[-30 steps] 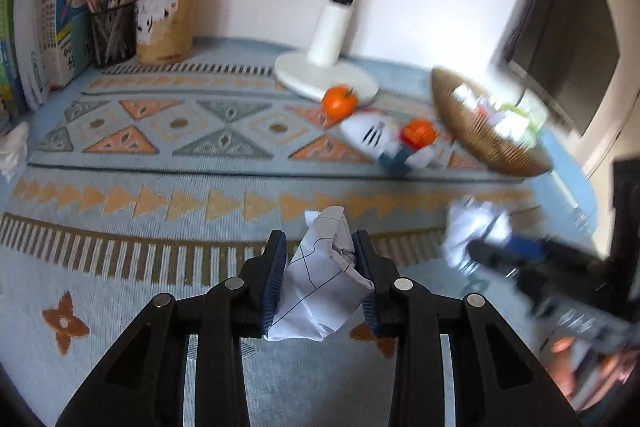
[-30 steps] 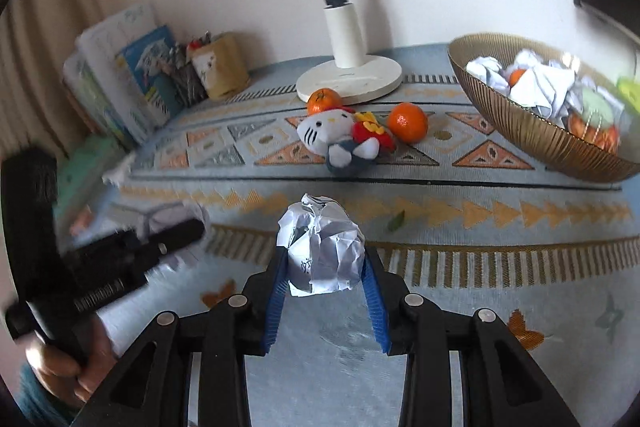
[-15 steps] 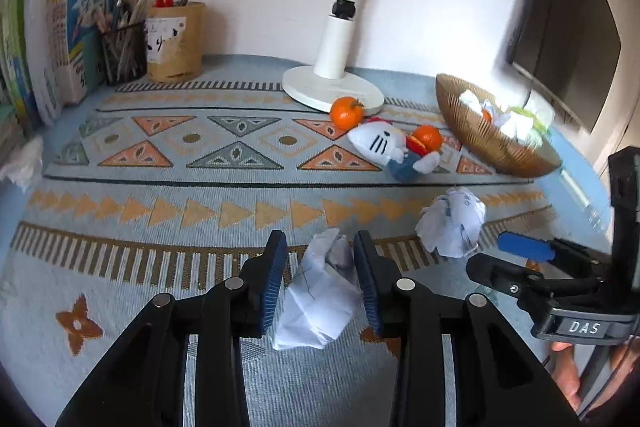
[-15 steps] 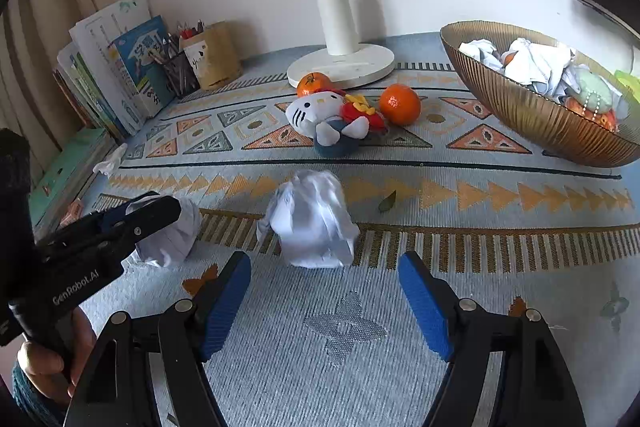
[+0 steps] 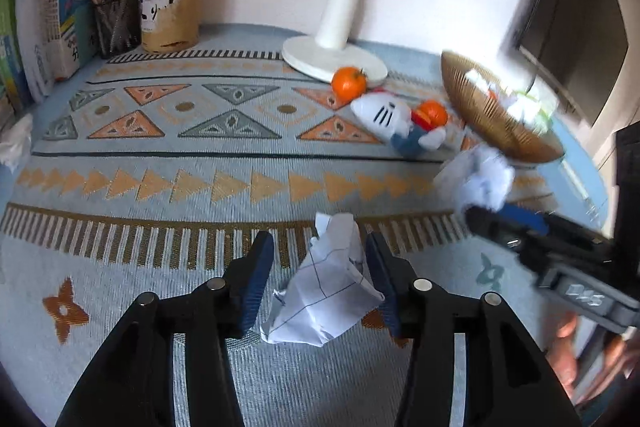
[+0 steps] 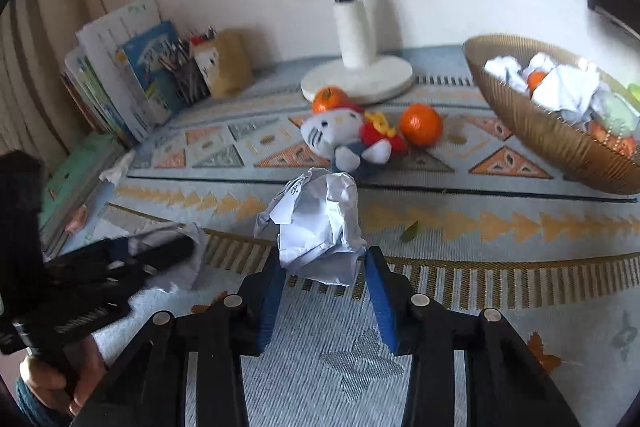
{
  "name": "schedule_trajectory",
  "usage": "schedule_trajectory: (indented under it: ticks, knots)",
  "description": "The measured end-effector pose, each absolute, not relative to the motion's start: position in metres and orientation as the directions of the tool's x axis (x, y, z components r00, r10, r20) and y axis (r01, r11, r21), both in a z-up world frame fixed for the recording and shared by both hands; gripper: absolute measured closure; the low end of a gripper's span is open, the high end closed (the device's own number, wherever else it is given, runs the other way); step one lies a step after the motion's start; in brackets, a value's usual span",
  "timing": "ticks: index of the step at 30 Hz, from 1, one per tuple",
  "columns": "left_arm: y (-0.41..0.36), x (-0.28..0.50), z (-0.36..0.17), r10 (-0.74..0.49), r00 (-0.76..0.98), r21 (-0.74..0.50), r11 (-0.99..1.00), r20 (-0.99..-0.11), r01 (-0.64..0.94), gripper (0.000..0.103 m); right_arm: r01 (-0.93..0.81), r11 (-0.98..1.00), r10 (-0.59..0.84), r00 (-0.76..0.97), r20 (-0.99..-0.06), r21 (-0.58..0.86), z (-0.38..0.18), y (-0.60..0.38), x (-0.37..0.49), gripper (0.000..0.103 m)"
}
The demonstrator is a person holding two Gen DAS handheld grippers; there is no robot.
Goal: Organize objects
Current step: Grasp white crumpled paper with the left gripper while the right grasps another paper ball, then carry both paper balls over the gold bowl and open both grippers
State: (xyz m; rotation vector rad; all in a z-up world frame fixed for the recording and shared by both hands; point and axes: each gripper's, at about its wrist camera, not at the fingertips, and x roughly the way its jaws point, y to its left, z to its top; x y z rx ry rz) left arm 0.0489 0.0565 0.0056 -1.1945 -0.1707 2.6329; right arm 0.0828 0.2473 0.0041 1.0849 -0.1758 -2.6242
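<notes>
In the left wrist view a crumpled lined paper ball (image 5: 326,283) lies on the patterned cloth between the pads of my left gripper (image 5: 319,247). Its jaws are opening: the left pad stands clear of the paper, and the right pad still brushes it. In the right wrist view my right gripper (image 6: 323,263) has its jaws closing, and its blue pads press on a second white paper ball (image 6: 320,227), held off the cloth. From the left wrist view that ball (image 5: 482,179) is blurred at the right gripper's tip (image 5: 480,215), near the golden bowl (image 5: 480,107).
The bowl (image 6: 532,123) holds several paper balls and fruit. A white cat plush (image 6: 332,135) lies between two oranges (image 6: 420,125) (image 6: 330,99) before a white lamp base (image 6: 360,79). Pen holders (image 5: 170,13) and books (image 5: 72,7) stand at the back left. A tissue (image 5: 14,143) lies at the left edge.
My left jaws have parted from their paper ball, which now rests on the cloth. My right jaws opened wide, then shut again on the other ball and raised it.
</notes>
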Motion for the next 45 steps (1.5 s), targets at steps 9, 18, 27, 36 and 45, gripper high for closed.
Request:
schedule_trajectory:
  ticks: [9,18,27,36,45]
  knots:
    - [0.074,0.057,0.009,0.192,-0.647,-0.09,-0.978,-0.738,-0.188,0.052,0.207,-0.937,-0.344,-0.695,-0.632,0.282,0.008,0.26,0.088,0.063]
    - [0.053,0.061,0.009,0.236,-0.653,-0.195,-0.971,-0.72,-0.136,0.053,0.216,-0.935,-0.349,-0.697,-0.626,0.281,0.009,0.26,0.089,0.063]
    - [0.071,0.053,0.051,0.305,-0.694,-0.226,-0.952,-0.652,-0.206,0.073,0.18,-0.94,-0.322,-0.744,-0.585,0.289,0.019,0.27,0.1,0.063]
    - [0.194,-0.017,0.13,0.527,-0.657,-0.254,-0.846,-0.54,-0.47,0.073,-0.093,-0.959,-0.056,-0.866,-0.498,0.269,0.108,0.384,0.1,0.063]
    - [0.279,-0.106,0.117,0.547,-0.622,-0.257,-0.829,-0.561,-0.497,0.028,-0.267,-0.942,0.086,-0.78,-0.62,0.206,0.113,0.451,-0.009,0.052]
